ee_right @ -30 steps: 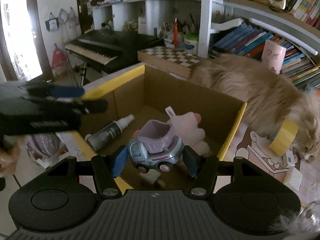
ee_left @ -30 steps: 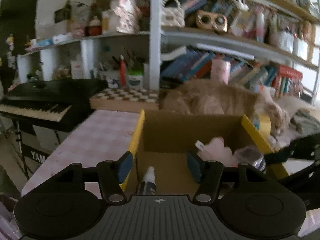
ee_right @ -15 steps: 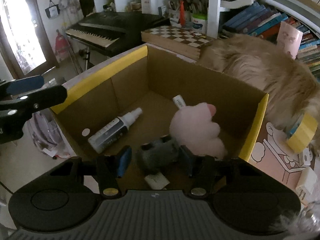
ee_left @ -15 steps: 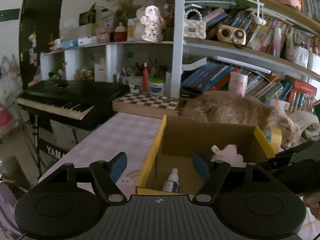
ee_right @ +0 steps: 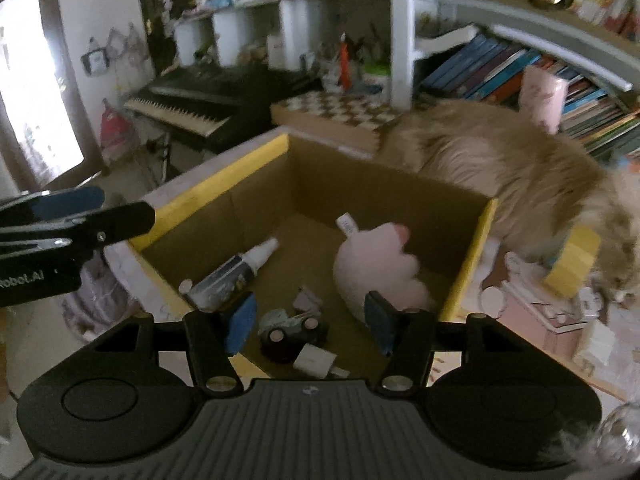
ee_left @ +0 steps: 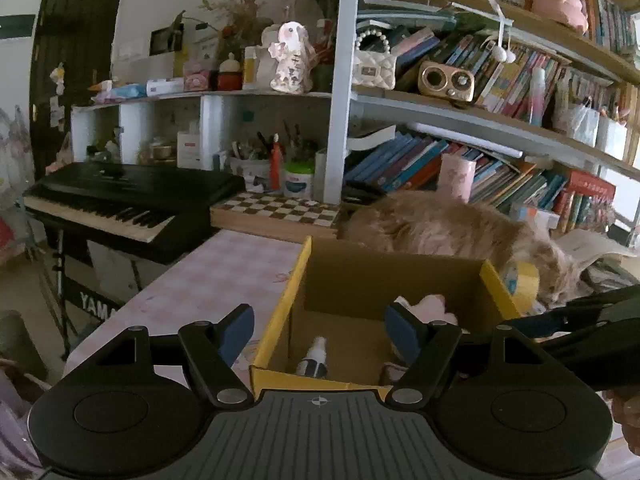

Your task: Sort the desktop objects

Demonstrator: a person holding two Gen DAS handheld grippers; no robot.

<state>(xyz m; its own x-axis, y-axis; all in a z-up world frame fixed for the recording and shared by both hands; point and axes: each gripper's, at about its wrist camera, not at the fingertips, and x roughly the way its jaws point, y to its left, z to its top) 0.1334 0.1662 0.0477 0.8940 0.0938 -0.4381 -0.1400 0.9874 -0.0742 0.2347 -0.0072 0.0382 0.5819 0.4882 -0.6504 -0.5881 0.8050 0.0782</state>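
Observation:
A cardboard box with yellow-taped edges (ee_right: 216, 188) stands on the table; it also shows in the left wrist view (ee_left: 280, 312). Inside lie a spray bottle (ee_right: 232, 272), a pink plush toy (ee_right: 376, 264), a toy car (ee_right: 292, 328) on its side and a small white adapter (ee_right: 316, 360). My right gripper (ee_right: 310, 320) is open and empty above the toy car. My left gripper (ee_left: 320, 330) is open and empty at the box's near edge, and appears at the left of the right wrist view (ee_right: 76, 220).
A fluffy tan cat (ee_right: 520, 176) lies behind the box. A yellow tape roll (ee_right: 572, 264) sits by the cat. A chessboard (ee_left: 276, 208), a keyboard (ee_left: 120, 200) and bookshelves (ee_left: 480, 128) stand behind. The pink checked tabletop (ee_left: 208, 280) lies left of the box.
My right gripper opened and let the toy car drop into the box, where it lies on its side. My left gripper drew back and up from the box.

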